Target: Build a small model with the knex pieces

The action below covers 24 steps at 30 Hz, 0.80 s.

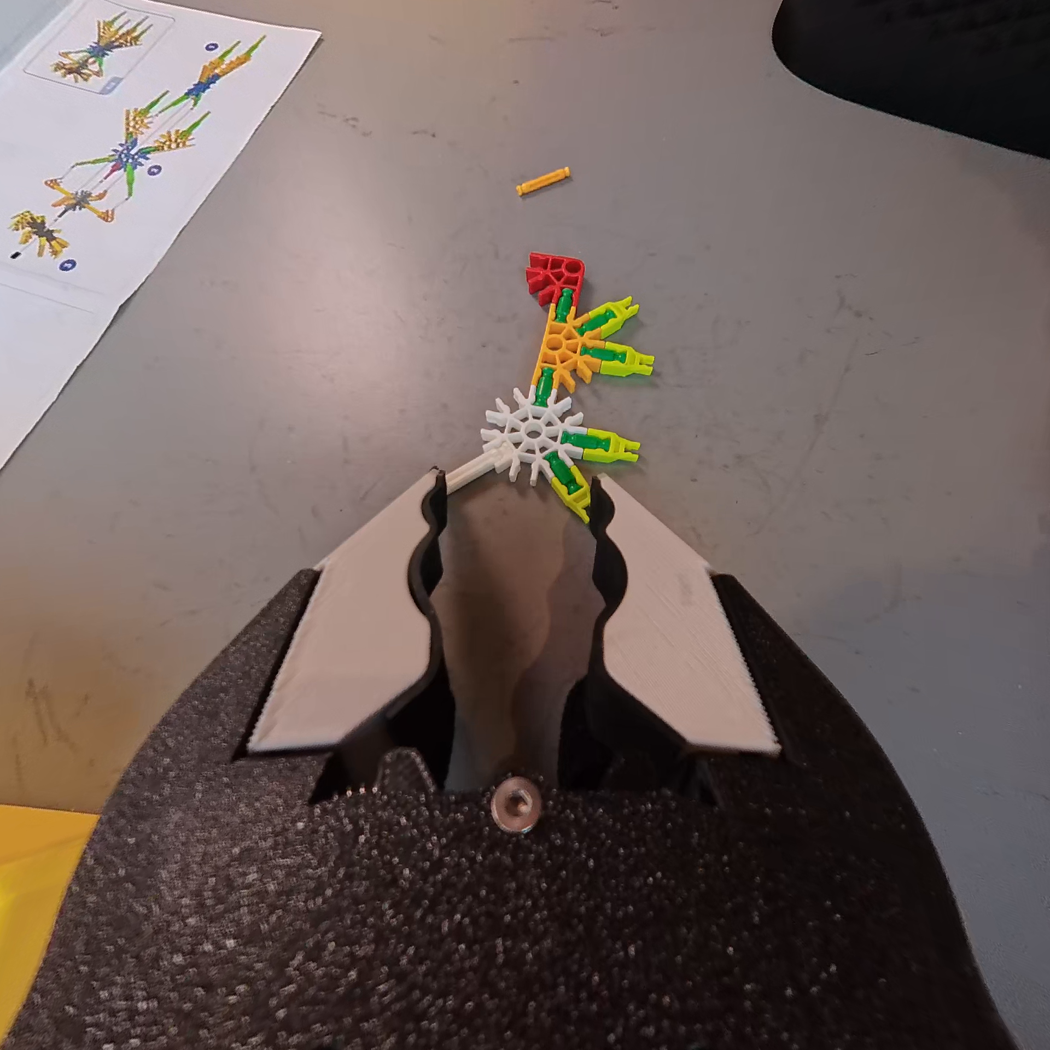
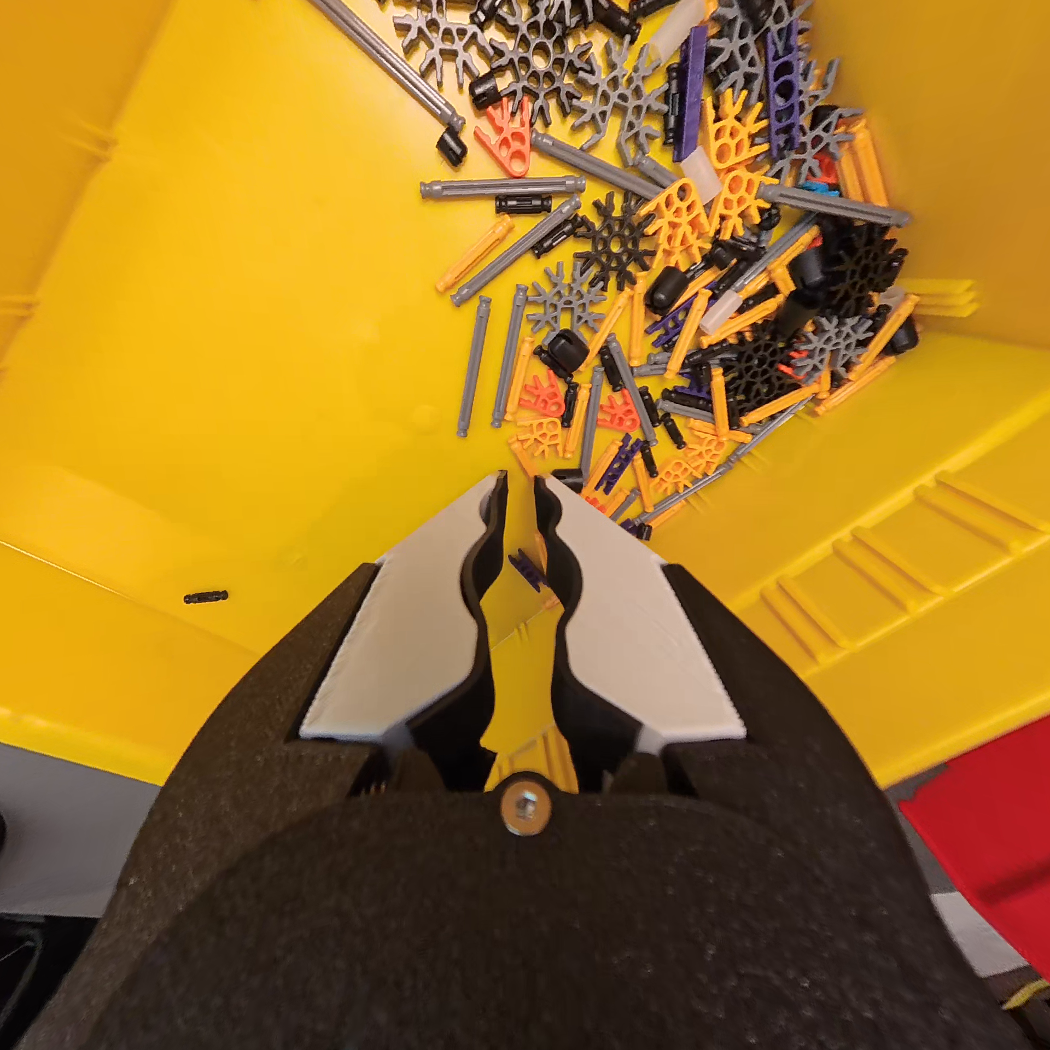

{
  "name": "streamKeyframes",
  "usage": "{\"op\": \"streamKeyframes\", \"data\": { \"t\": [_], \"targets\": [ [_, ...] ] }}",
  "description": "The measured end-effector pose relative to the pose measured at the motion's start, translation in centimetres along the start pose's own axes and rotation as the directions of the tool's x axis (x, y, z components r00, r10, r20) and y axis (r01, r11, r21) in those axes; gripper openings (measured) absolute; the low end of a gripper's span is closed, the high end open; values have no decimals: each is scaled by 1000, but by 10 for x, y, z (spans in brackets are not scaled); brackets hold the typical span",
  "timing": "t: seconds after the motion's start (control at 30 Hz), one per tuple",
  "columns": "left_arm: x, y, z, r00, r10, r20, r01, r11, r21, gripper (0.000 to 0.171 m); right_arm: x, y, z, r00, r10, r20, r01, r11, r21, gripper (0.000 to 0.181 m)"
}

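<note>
My left gripper (image 1: 517, 483) is open and empty, low over a grey table (image 1: 284, 398). Just beyond its tips lies a small flat construction-toy assembly. It has a white snowflake connector (image 1: 533, 434), an orange connector (image 1: 568, 349) and a red corner connector (image 1: 554, 273), joined by green rods with lime clips. Its white rod (image 1: 469, 470) reaches the left fingertip. My right gripper (image 2: 520, 477) is inside a yellow bin (image 2: 227, 284). Only a narrow gap separates its fingers, and nothing shows between them. Its tips sit at the near edge of a pile of loose rods and connectors (image 2: 682, 255).
A loose orange rod (image 1: 542, 180) lies on the table beyond the assembly. A printed instruction sheet (image 1: 113, 142) lies at the far left, and a dark object (image 1: 937, 57) at the far right. A small black rod (image 2: 205, 596) lies alone in the bin. A red object (image 2: 994, 824) is outside the bin. The grippers' ends are close to 55 cm from one another. My left gripper is the nearer one to the orange connector (image 1: 568, 349): about 6 cm, against 50 cm.
</note>
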<state>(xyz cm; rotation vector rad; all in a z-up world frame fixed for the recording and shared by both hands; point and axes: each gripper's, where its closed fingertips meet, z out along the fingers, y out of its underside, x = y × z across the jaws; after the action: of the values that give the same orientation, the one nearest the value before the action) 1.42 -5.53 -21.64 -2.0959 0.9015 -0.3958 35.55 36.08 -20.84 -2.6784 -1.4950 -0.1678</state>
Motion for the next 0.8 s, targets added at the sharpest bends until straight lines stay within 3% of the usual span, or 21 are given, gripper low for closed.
{"op": "streamKeyframes", "data": {
  "t": [0.1, 0.4, 0.47, 0.8],
  "targets": [
    [0, 0, 0, 1000, 0, 0, 0, 1000, 0, 51, -6, -3, -1, 999, -23, 35, 22, 1000, 15, 1],
    [3, 0, 0, 1000, 21, -6, -21, 1000, -4, 51, -31, -7, -4, 996, -54, 78, 47, 995, 82, 7],
    [4, 1, 0, 999, 34, -6, -34, 999, -6, 51, -45, -7, -5, 989, -52, 138, 38, 994, 105, 3],
    [5, 0, 1, 999, 41, -5, -41, 999, -8, 51, -47, -8, -2, 999, -27, 28, 21, 980, 196, 1]
  ]
}}
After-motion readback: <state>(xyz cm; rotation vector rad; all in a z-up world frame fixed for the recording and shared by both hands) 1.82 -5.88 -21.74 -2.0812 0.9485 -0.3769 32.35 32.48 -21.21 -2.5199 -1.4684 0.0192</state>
